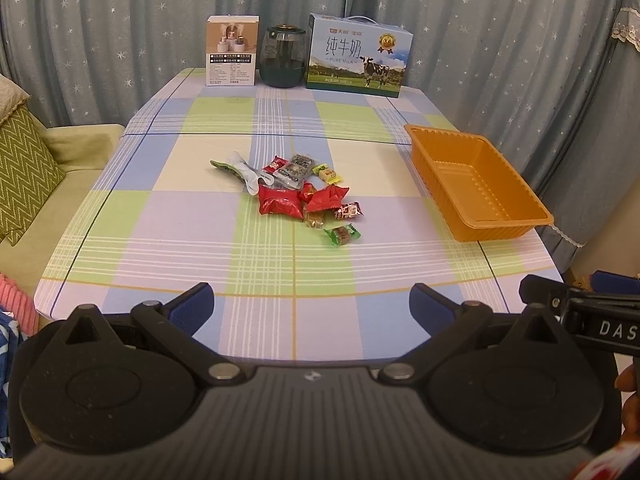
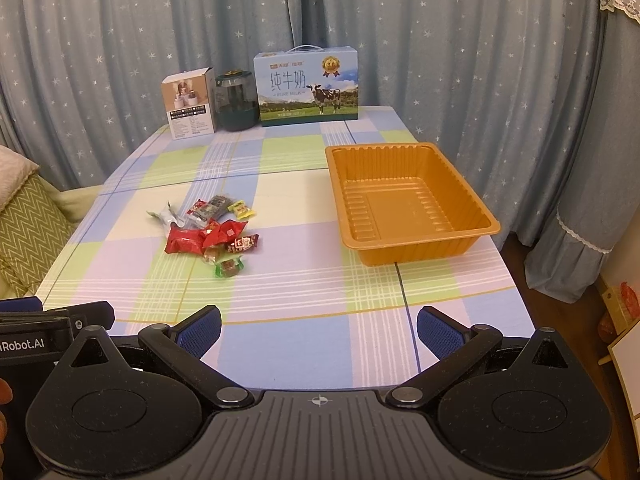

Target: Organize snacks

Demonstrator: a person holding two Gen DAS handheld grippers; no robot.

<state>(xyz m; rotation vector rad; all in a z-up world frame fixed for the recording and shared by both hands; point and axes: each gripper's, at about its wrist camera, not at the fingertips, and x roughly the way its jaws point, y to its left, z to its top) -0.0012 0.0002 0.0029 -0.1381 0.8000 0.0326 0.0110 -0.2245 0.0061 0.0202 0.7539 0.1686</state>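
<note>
Your left gripper [image 1: 311, 306] is spread wide with nothing between its blue pads, hanging over the near edge of the desk [image 1: 168, 240]; your right gripper [image 2: 318, 328] is just as wide apart and just as bare, over the same near edge further right. Each one shows at the border of the other's view.

The desk wears a checked cloth of blue, green, lilac and cream. At its far end, against the star-dotted curtain [image 1: 480, 40], stands a milk carton box [image 1: 359, 56] with a cow printed on it. To its left sits a dark glass jar [image 1: 283, 58], and left of that a small white product box [image 1: 232, 51]; the three form a row, close together.

On the right side of the desk you have an orange plastic tray [image 2: 476, 210], upright, its ribbed floor bare, reaching close to the right edge.

The snacks [image 1: 298, 194] lie in a loose heap near the middle of the desk, well apart from the tray and to its left. Largest among them is a red packet [image 1: 279, 201], with a second red packet [image 1: 326, 197] just beside it. A white and green wrapper [image 1: 240, 170] lies at the far left of the heap, a grey packet [image 1: 294, 170] behind the red ones, and a yellow candy [image 1: 329, 174] to its right. Nearest you is a green-wrapped candy [image 1: 342, 235], slightly apart from the others.
</note>
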